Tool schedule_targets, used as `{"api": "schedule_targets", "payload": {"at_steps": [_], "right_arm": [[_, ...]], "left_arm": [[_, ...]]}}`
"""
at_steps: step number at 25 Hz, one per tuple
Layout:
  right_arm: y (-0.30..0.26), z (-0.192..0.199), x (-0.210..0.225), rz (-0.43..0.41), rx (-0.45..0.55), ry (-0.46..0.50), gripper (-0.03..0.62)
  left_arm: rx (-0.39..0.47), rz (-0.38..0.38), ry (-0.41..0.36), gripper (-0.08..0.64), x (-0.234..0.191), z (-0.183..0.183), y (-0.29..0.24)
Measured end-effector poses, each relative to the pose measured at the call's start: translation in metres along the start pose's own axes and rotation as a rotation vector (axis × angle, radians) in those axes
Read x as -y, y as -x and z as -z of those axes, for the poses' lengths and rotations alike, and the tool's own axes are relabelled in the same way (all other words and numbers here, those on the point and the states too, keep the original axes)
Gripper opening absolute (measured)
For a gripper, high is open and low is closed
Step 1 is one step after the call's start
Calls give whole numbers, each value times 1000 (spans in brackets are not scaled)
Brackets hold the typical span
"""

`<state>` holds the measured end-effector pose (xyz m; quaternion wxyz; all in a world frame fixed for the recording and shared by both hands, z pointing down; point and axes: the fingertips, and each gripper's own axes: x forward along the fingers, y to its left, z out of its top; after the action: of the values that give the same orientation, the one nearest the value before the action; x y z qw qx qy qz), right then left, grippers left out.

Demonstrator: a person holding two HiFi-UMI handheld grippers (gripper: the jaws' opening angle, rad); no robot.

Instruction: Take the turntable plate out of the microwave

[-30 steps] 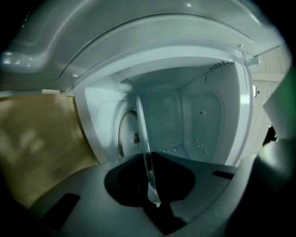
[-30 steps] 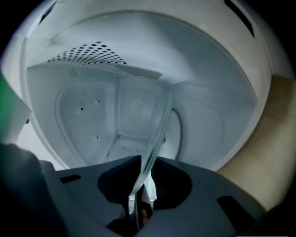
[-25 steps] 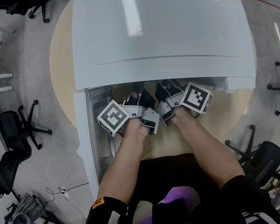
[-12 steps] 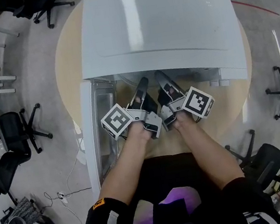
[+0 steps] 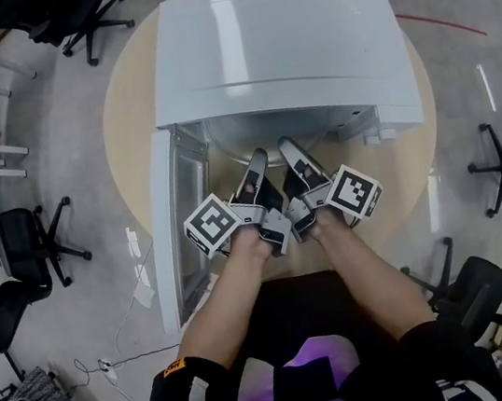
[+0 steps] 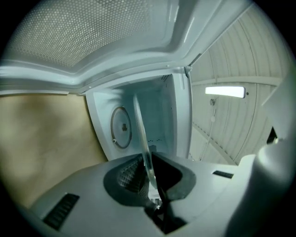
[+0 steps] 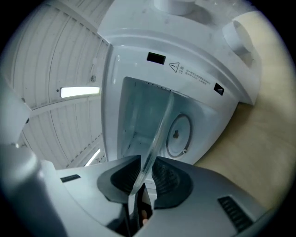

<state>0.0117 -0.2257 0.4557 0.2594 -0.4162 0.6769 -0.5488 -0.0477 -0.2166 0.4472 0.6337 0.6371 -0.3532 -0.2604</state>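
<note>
**A:** What does the left gripper (image 6: 147,176) have?

**B:** Its jaws are pinched on the near rim of the turntable plate (image 6: 140,132). The plate runs edge-on between the ribbed pads (image 6: 129,172). The right gripper (image 7: 144,178) is clamped on that rim in the same way, just beside the left.

**A:** And where is the plate?

**B:** It is held up at the mouth of the microwave (image 5: 273,40), apart from the round recess (image 6: 121,127) in the cavity floor. I cannot tell how much of it lies inside, because the glass barely shows from the head view. The door (image 5: 178,225) stands open on the left, and the oven sits on a round table (image 5: 120,121).

**A:** How will it handle?

**B:** It looks like clear glass, so it is stiff, smooth and breakable, and probably heavy for a rim pinch. Both holds are on one side, so the far part hangs unsupported. I'd expect it to lever downward and slip in the pads. It would be best to grip well onto the rim with the two holds spread apart, carry it level, and avoid the door frame.
</note>
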Motion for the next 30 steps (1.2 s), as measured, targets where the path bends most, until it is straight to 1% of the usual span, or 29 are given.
{"api": "schedule_targets", "payload": {"at_steps": [3,6,9,12,16,20,25,30], "right_arm": [[6,6,-7,7,5,20,72],[24,16,-14,5,14,30,72],[42,28,-20,7,20,43,72],[55,35,-23,6,25,56,72],[80,43,-28,-5,32,66,72],[75,43,-29,-8,19,66,72],[79,48,-29,-15,-18,69,72],[74,50,-38,-60,-54,33,74]], "left_arm": [[-8,-20,-13,89,0,1,13],[-14,-5,-13,91,5,13,30],[-21,42,7,91,13,25,45],[-28,18,-11,91,8,33,59],[-28,33,-20,92,13,53,76],[-22,32,-23,91,13,48,75],[2,23,-23,92,12,52,83],[35,1,-20,92,13,52,85]]}}
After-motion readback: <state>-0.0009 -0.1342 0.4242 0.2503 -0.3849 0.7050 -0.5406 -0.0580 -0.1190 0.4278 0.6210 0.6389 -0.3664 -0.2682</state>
